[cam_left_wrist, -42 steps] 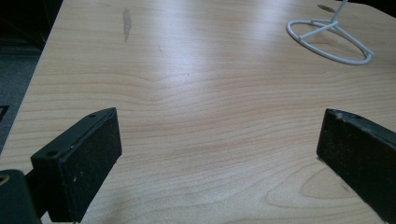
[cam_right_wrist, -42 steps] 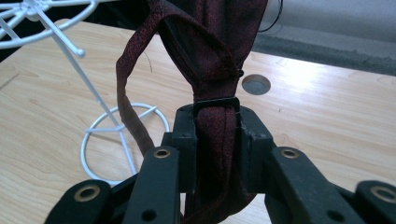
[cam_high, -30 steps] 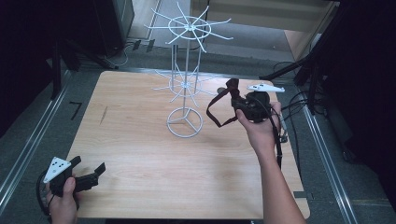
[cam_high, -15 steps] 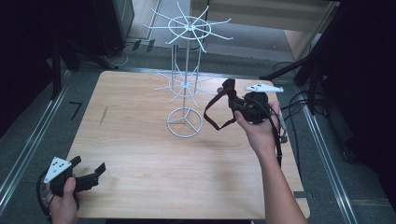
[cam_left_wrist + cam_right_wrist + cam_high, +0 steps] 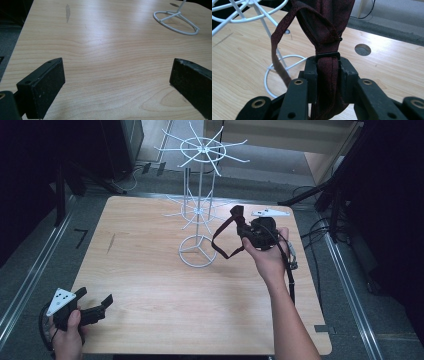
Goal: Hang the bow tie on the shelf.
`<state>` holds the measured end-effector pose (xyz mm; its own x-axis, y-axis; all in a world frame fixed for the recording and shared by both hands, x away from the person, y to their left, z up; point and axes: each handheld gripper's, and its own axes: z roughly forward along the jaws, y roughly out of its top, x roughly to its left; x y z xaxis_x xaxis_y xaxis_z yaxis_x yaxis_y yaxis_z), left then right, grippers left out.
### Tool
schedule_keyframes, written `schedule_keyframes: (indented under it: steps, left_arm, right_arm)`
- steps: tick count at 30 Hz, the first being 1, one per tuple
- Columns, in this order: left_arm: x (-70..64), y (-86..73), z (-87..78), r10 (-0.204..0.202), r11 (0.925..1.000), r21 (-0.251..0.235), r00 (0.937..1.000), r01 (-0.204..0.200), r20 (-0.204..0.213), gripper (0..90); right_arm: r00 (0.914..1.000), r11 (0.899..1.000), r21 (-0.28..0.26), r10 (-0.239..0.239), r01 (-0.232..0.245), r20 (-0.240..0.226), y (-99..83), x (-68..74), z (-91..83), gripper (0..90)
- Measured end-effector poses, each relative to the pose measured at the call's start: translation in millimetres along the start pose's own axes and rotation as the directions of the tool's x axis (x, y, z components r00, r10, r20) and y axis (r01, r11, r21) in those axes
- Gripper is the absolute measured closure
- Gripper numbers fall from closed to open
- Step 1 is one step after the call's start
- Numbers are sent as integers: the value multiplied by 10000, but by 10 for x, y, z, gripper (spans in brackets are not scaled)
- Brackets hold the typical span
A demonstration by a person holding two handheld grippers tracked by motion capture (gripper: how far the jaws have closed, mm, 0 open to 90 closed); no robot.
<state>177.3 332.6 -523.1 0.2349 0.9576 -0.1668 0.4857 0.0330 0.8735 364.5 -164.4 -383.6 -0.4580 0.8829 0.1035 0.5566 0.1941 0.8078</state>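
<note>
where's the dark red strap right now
The dark red strap is clamped in the right gripper, held above the table's right side, beside the white wire rack.

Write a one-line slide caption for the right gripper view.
Right gripper shut on a dark red strap, held near a white wire rack over the wooden table.

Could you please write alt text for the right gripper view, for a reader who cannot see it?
The right gripper is clamped on a dark red strap just below its black buckle. The strap loops upward beside a white wire rack standing on a wooden table.
</note>
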Motion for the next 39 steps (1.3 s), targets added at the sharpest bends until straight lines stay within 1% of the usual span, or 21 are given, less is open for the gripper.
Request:
schedule_keyframes:
  steps: [5, 6, 10, 20, 23, 25, 28, 29, 32, 34, 36, 38, 39]
  left_arm:
    - [0, 0, 0, -8, 10000, -2, 10000, 8, -2, 4]
    - [2, 0, 0, -5, 10000, -2, 10000, 5, 9, 4]
    - [2, 0, -1, -47, 10000, -20, 10000, 47, 5, 4]
    - [2, 0, 0, 0, 10000, 10, 10000, 0, 14, 4]
    - [2, 0, -1, -49, 10000, -20, 10000, 49, 12, 4]
    - [5, 0, -3, -64, 10000, -19, 10000, 65, 28, 4]
    - [4, 0, -3, -63, 10000, -19, 10000, 63, 19, 4]
    - [4, 0, -3, -59, 10000, -17, 10000, 59, 27, 4]
    - [3, 0, -3, -57, 10000, -19, 10000, 57, 18, 4]
    - [1, 0, -1, -28, 10000, -25, 10000, 28, 15, 4]
    - [2, -1, -2, -24, 10000, 9, 10000, 24, 32, 4]
    - [2, -1, -3, -51, 10000, 4, 10000, 51, 20, 4]
    - [3, 0, -2, -27, 10000, 7, 10000, 27, 30, 4]
  right_arm:
    - [10000, 10000, 46, 41, -40, -36, -8, 26, 64, 730]
    - [10000, 9999, 113, 58, -58, -51, -18, 47, 108, 730]
    - [10000, 9997, 220, 53, -52, -39, -40, 76, 191, 729]
    - [9996, 9986, 462, 241, -247, 127, -89, 181, 400, 724]
    - [9994, 9983, 502, 300, -306, 144, -96, 214, 445, 722]
    - [9993, 9978, 565, 348, -353, 99, -110, 233, 483, 715]
    - [9997, 9973, 693, 225, -233, 116, -143, 254, 555, 685]
    - [9997, 9977, 649, 195, -204, 148, -157, 258, 569, 677]
    - [9991, 9978, 532, 386, -396, 186, -188, 240, 585, 670]
    - [9984, 9969, 567, 547, -553, 118, -210, 217, 595, 673]
    - [9985, 9964, 680, 498, -511, 215, -227, 197, 596, 670]
    - [9982, 9962, 631, 586, -595, 155, -236, 177, 578, 635]
    - [9980, 9964, 569, 624, -630, 117, -239, 164, 569, 597]
